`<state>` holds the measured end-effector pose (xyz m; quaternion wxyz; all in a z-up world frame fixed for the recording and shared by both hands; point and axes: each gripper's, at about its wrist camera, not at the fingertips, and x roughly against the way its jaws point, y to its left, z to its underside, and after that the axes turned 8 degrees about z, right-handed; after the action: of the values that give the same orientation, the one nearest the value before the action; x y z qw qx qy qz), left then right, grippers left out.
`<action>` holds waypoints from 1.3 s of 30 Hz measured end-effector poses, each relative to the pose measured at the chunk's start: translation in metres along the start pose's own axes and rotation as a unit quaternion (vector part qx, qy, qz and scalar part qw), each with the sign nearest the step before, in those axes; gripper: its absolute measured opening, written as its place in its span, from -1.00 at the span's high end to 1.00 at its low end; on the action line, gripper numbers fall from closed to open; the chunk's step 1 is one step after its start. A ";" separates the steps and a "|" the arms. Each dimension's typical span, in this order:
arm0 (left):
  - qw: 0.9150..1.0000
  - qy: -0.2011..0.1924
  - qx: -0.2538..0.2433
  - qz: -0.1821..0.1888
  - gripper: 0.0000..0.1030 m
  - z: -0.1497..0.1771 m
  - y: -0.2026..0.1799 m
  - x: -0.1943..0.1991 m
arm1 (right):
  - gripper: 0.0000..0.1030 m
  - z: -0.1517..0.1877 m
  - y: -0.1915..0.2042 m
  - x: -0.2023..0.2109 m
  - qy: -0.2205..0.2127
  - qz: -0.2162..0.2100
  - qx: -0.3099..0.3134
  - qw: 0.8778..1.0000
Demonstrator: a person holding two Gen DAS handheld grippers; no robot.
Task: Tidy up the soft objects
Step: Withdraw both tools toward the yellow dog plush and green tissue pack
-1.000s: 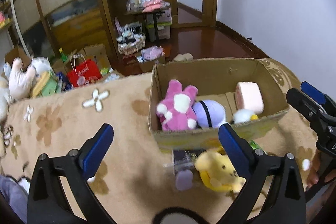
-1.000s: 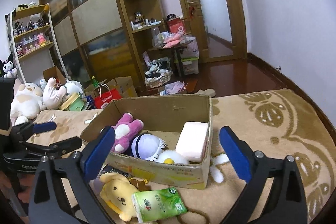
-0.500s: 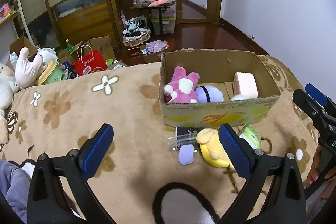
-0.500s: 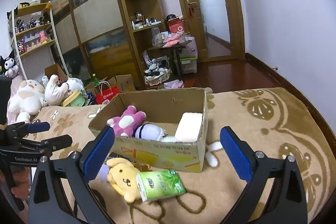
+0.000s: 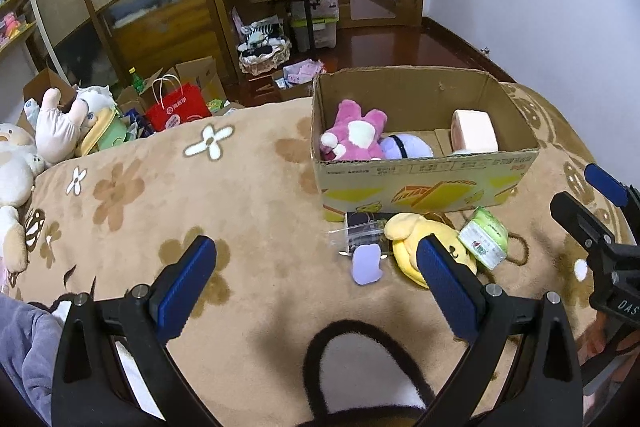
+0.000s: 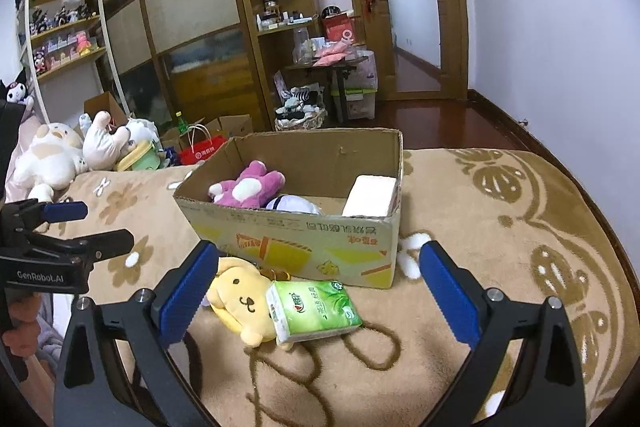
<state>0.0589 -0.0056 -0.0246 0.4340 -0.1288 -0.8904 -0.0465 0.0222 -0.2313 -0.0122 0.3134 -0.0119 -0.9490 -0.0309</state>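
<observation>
A cardboard box (image 5: 424,183) (image 6: 304,235) stands on the tan blanket, holding a pink plush (image 5: 354,141) (image 6: 250,185), a lilac plush (image 5: 406,149) (image 6: 294,205) and a pale pink soft block (image 5: 474,131) (image 6: 370,195). In front of the box lie a yellow dog plush (image 5: 428,247) (image 6: 242,301), a green tissue pack (image 5: 484,237) (image 6: 314,309) and a small lilac piece (image 5: 366,263). My left gripper (image 5: 316,279) is open, empty, held back from these. My right gripper (image 6: 320,287) is open above the tissue pack and holds nothing.
The tan flowered blanket (image 5: 200,203) covers the bed. Large white plush toys (image 6: 56,155) lie at its far left edge. A red shopping bag (image 5: 176,109), boxes and shelves (image 6: 64,39) crowd the floor and wall beyond. A clear packet (image 5: 362,229) lies by the box.
Both grippers have pulled back and away from the box, which now looks smaller and farther. The items on the blanket have not moved.
</observation>
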 end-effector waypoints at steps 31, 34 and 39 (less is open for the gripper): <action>0.994 0.104 0.032 0.017 -0.93 -0.003 0.007 -0.094 | -1.00 0.024 -0.005 -0.087 0.114 0.013 -0.021 0.993; 0.993 0.113 0.032 0.017 -0.93 -0.001 0.006 -0.100 | -1.00 0.026 -0.006 -0.093 0.124 0.012 -0.024 0.992; 0.990 0.132 0.037 0.029 -0.93 0.004 0.006 -0.112 | -1.00 0.028 -0.010 -0.098 0.135 -0.005 -0.043 0.990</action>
<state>0.1235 -0.0204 -0.1158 0.5533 -0.1305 -0.8225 -0.0172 0.0838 -0.2397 -0.0937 0.4379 -0.0162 -0.8958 -0.0742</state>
